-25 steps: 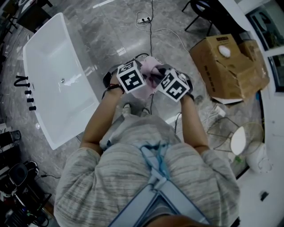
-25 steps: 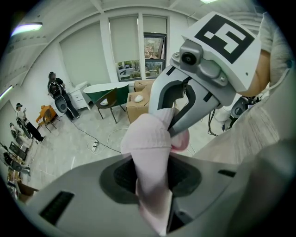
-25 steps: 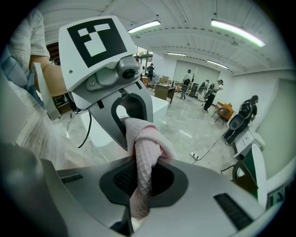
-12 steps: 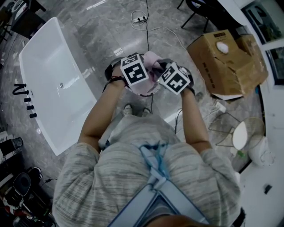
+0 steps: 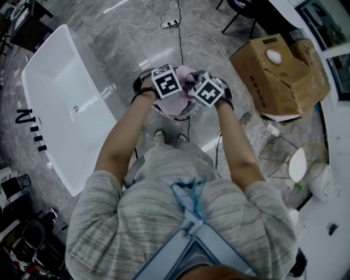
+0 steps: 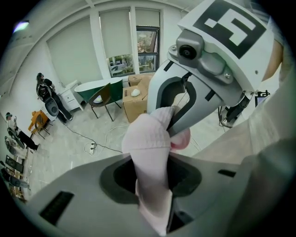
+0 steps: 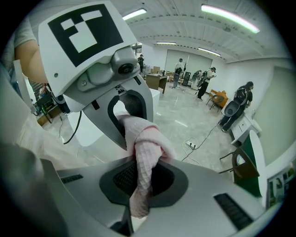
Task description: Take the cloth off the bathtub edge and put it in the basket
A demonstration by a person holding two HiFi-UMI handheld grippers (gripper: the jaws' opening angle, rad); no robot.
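A pink cloth (image 5: 184,72) is bunched between my two grippers, which face each other at chest height. My left gripper (image 5: 179,87) is shut on one end of the cloth (image 6: 150,152), and my right gripper (image 5: 192,88) is shut on the other end (image 7: 145,148). Each gripper view shows the opposite gripper just beyond the cloth. A round dark-rimmed basket (image 5: 192,113) stands on the floor right below both grippers, mostly hidden by them. The white bathtub (image 5: 60,98) lies to the left, apart from the grippers.
A torn cardboard box (image 5: 279,76) sits on the floor to the right. A power strip with a cable (image 5: 169,23) lies ahead, and chair legs (image 5: 240,13) stand beyond. A white fan and wire frames (image 5: 298,164) lie at the right. Several people stand across the room.
Both grippers have moved a little forward, away from the person's body, and closer together, with the cloth still held between them over the basket.
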